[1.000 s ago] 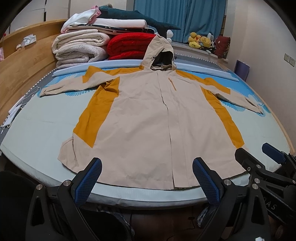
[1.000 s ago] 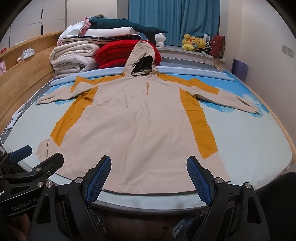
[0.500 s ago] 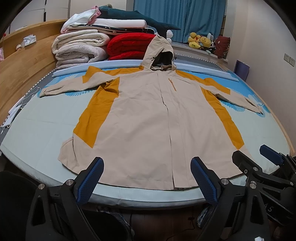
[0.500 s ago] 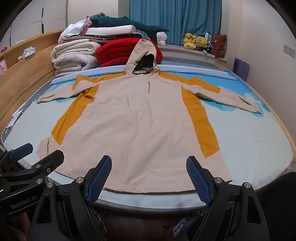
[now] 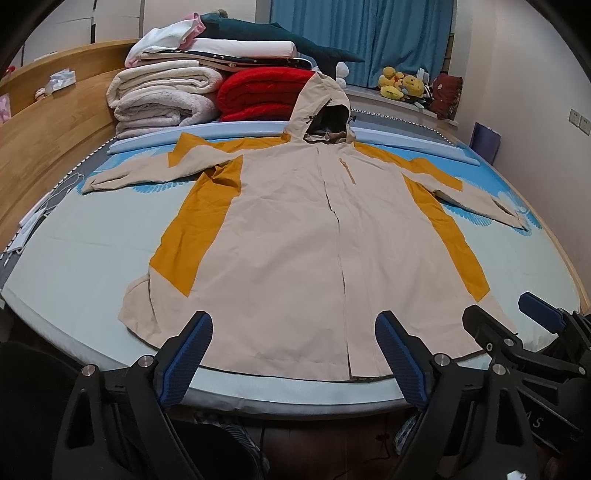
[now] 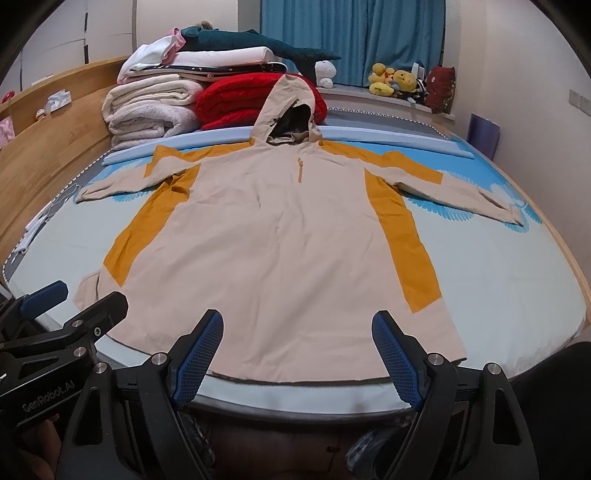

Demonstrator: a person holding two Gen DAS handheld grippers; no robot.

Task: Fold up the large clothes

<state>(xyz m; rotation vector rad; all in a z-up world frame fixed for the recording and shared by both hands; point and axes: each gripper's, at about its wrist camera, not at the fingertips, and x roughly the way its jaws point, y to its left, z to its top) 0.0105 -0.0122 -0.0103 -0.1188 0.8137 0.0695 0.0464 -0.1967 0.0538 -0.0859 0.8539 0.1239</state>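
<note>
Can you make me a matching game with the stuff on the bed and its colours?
Things:
1. jacket
2. knitted blanket
3. curtain
4. plush toys

Colours:
A. blue
B. yellow
C. beige with orange panels
D. red

Pairs: 1-C, 2-D, 3-A, 4-B

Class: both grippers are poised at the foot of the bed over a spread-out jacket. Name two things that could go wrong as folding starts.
1. The jacket hem lies right at the mattress edge; a pull toward the person could drag it off.
2. The hood stands propped against the red blanket, so it may bunch.
</note>
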